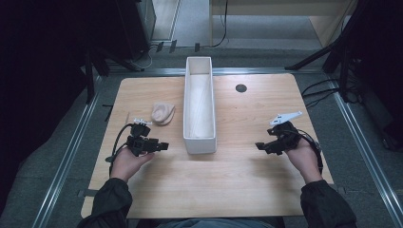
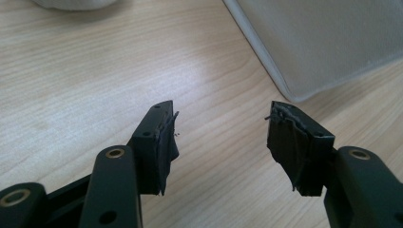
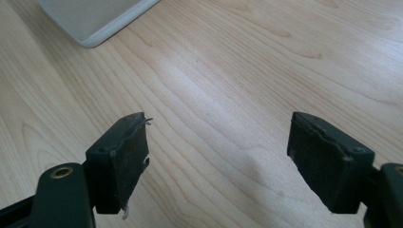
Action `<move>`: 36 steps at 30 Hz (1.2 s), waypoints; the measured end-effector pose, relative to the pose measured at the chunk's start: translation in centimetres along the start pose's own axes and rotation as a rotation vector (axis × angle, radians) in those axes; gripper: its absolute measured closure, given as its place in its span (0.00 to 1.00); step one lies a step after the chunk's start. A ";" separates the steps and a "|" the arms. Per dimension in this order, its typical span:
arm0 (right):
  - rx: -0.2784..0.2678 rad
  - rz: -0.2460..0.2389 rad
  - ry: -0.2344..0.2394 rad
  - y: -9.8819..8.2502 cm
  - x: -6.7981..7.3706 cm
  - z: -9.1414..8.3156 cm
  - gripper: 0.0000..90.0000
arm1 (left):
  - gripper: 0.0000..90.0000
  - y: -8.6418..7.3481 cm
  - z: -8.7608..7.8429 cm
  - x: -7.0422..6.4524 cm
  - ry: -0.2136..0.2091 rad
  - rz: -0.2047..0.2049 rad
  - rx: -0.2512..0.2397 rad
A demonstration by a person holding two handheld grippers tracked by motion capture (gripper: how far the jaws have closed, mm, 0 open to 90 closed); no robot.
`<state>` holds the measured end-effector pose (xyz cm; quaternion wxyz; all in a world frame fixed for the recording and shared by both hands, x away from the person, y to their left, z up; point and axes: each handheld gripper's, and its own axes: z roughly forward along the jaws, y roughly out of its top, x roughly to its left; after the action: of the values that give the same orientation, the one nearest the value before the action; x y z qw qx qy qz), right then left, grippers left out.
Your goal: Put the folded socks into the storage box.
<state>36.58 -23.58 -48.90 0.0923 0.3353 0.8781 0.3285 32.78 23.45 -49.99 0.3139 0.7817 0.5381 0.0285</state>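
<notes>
While the wooden tabletop [image 1: 237,180] spreads wide under everything, one long white rectangular bin [image 1: 199,107] stands along its middle, running from the far edge toward the person, and it sits between the two hands. One pale, rounded ear-shaped object [image 1: 163,113] lies left of the bin, near it but apart, just beyond the left gripper [image 1: 164,146]. One small dark round hole [image 1: 241,88] marks the tabletop to the right of the bin, toward the far edge.

Two grippers are held low over the wood, one in each hand, both angled inward toward the near end of the bin. In the left gripper view its jaws stand apart with bare wood between them, and the bin's near corner [image 2: 304,52] rises close ahead on the right. The right gripper [image 1: 260,146] is also spread wide with nothing between its jaws; the bin's corner [image 3: 95,21] shows at the upper left of its view, farther off.
</notes>
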 end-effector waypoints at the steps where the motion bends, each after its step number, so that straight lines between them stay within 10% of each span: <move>1: 0.007 -0.006 0.006 0.1 0.2 0.1 0.23 | 0.45 -0.1 0.0 0.0 0.011 0.009 0.010; 36: 0.019 -0.014 0.032 0.7 0.4 0.8 0.23 | 0.40 2.5 -0.6 1.1 0.035 -0.050 0.037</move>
<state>36.96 -22.57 -49.06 0.0774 0.3246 0.8850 0.3247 35.03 24.10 -48.55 0.2907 0.7730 0.5634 0.0242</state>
